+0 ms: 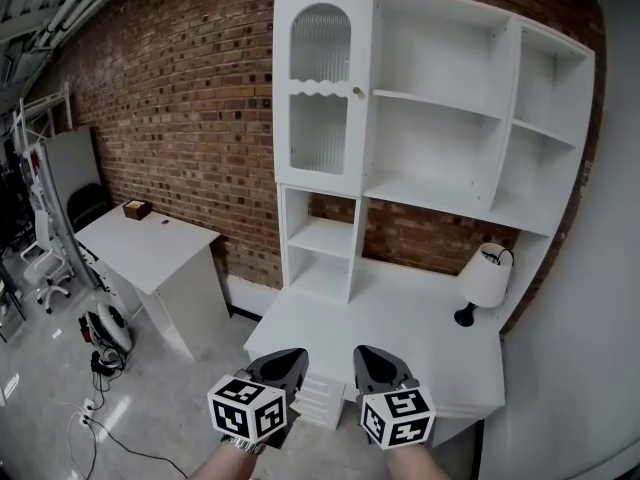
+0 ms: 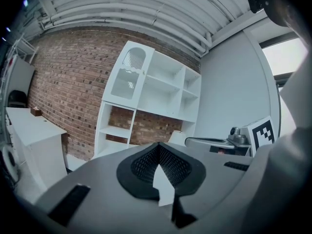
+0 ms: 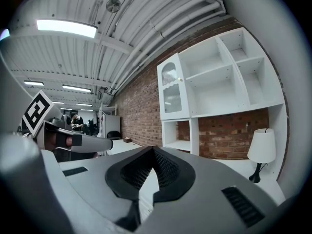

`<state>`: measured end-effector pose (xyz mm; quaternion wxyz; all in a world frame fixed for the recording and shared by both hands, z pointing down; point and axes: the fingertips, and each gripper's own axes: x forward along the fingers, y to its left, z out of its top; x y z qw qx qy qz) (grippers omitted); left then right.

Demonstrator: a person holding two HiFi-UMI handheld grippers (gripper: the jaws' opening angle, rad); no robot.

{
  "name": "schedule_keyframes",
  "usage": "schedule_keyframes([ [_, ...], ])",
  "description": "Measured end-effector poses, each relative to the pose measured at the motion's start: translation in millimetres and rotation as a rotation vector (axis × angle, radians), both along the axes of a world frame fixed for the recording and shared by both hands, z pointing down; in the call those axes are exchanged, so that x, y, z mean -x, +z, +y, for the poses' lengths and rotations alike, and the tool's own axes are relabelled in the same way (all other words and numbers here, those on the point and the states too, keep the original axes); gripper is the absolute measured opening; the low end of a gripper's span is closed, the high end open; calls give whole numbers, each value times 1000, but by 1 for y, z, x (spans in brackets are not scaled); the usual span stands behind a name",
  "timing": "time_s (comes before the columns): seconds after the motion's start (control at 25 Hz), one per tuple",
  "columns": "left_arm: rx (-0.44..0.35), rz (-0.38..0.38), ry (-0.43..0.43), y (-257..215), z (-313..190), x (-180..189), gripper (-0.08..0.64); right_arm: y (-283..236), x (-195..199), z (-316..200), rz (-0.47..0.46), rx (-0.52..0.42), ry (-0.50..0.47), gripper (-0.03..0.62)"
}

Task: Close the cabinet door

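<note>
The white cabinet door (image 1: 322,88), with an arched ribbed-glass pane and a small knob (image 1: 357,92), lies flat against the upper left of the white shelf unit. It also shows in the left gripper view (image 2: 127,77) and the right gripper view (image 3: 171,89). Both grippers hover side by side in front of the desk, well short of the door. My left gripper (image 1: 290,356) (image 2: 158,147) is shut and holds nothing. My right gripper (image 1: 368,353) (image 3: 153,150) is shut too, with nothing between its pads.
A white desk (image 1: 400,328) stands under the shelves with a white lamp (image 1: 485,280) at its right end. To the left stands a white side table (image 1: 150,243) bearing a small brown box (image 1: 137,209). Cables (image 1: 100,368) lie on the floor; a brick wall is behind.
</note>
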<state>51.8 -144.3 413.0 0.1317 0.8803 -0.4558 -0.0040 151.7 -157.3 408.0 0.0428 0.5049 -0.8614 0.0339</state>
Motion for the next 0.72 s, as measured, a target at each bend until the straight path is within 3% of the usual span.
schedule_keyframes([
  [0.72, 0, -23, -4, 0, -8, -9, -2, 2, -7, -8, -6, 0, -13, 26],
])
